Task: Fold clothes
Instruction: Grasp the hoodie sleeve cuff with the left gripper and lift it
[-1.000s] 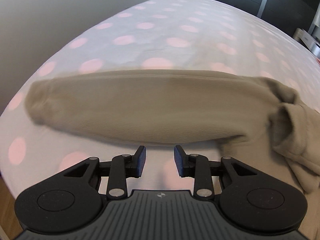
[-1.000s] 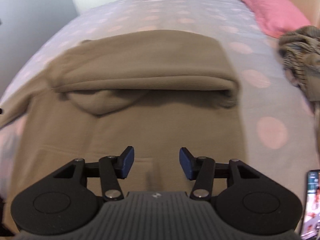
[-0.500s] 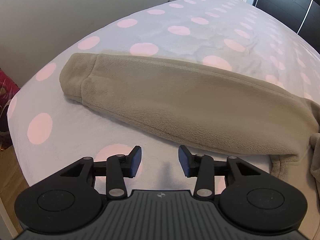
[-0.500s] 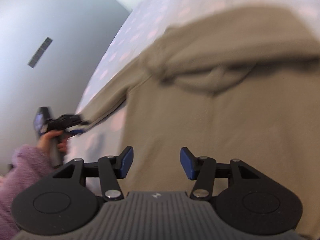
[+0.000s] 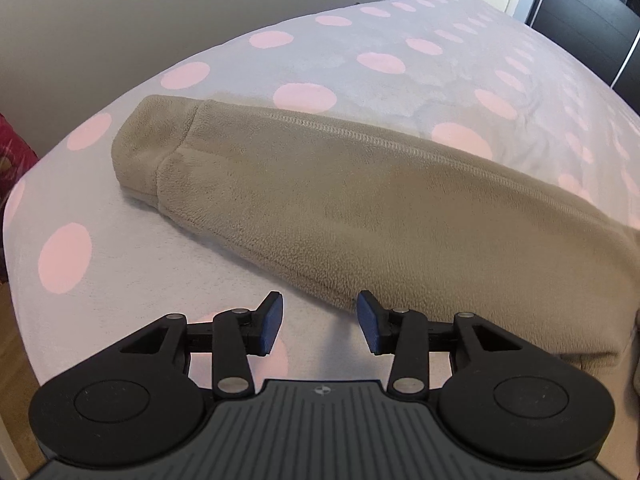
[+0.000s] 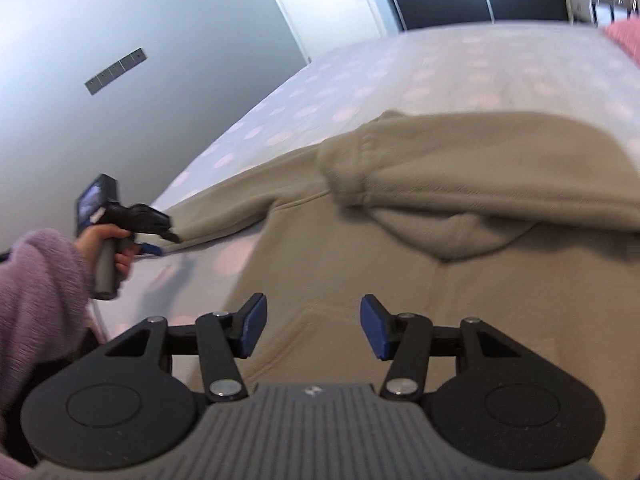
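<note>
Since one second ago, both cameras have swung leftward and the left tongs have drawn closer to the sleeve, whose cuff now fills more of the left view. Both pairs of tongs stand open and grip nothing. The left tongs sit low over the bed, just short of the sleeve's near edge, a placing that suits pinching that edge. The right tongs hover above the body of the beige fleece hoodie, which lies spread flat on the dotted bedcover, hood doubled over the back and sleeve stretched out sideways. In the right view, the person's left hand, in a purple sleeve, holds its tool beside the outstretched sleeve.
</note>
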